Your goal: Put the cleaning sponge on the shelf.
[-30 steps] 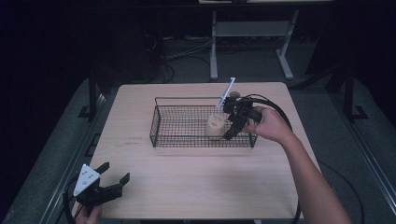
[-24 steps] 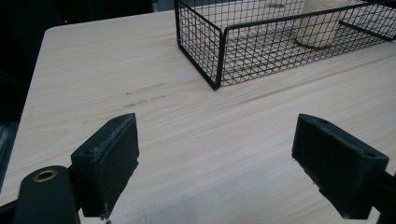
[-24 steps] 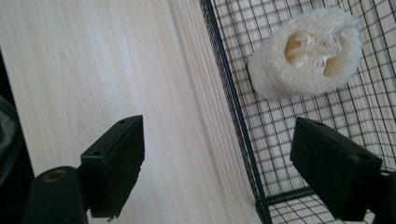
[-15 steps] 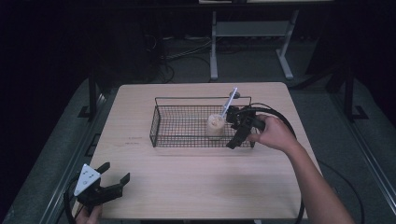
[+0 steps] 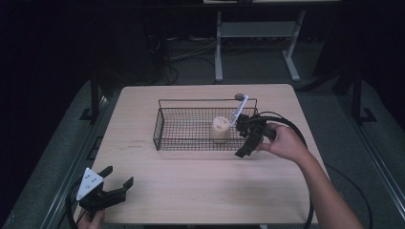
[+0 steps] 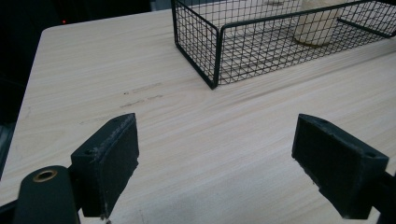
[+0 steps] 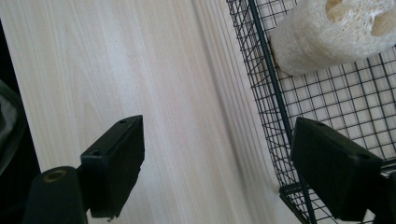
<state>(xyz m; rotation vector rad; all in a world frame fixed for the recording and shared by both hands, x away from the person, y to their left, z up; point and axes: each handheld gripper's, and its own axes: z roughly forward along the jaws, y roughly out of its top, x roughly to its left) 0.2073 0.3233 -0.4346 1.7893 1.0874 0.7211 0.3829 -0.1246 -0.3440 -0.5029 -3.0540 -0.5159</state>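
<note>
Right tool (image 5: 244,143), jaws apart and empty, hung at the basket's (image 5: 162,125) right end; loofah (image 5: 220,129) stood upright inside, nearer it than released left tool (image 5: 117,183).

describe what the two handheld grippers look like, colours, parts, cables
Both are black. The left gripper carries a pale grey three-cornered plate dotted with small dark marks on top. Its jaws end in blocky, flat-faced black pads with small screw holes, and a brass-coloured ring sits beside one. The right gripper has the same pads and trails a black cable that loops behind the hand. No sleeves show on the forearms.
</note>
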